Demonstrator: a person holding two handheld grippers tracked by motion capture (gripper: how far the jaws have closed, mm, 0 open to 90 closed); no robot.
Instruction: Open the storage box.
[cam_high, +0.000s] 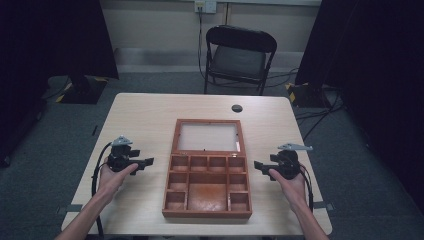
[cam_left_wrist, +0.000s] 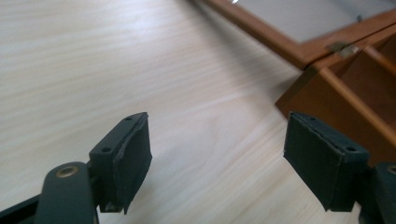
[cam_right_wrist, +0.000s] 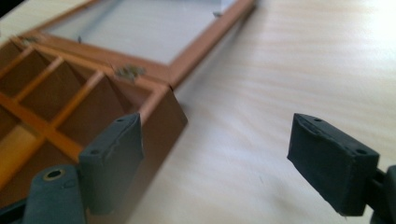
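A brown wooden box (cam_high: 207, 214) lies open in the middle of the table, its glass-paned lid (cam_high: 207, 136) folded flat behind it. Inside are several empty compartments. My left gripper (cam_high: 149, 162) hovers left of the box, jaws pointing at it, open and empty. In the left gripper view (cam_left_wrist: 217, 161) the box's corner (cam_left_wrist: 317, 88) and a brass hinge (cam_left_wrist: 343, 47) lie ahead on the right. My right gripper (cam_high: 257, 164) sits right of the box, open and empty. In the right gripper view (cam_right_wrist: 215, 161) the box (cam_right_wrist: 154, 112) lies left of the jaws.
The light wooden table (cam_high: 145, 115) has a round cable hole (cam_high: 237, 108) near its far edge. A black folding chair (cam_high: 239, 57) stands beyond the table. Dark curtains hang at both sides, and cables run over the floor at the right.
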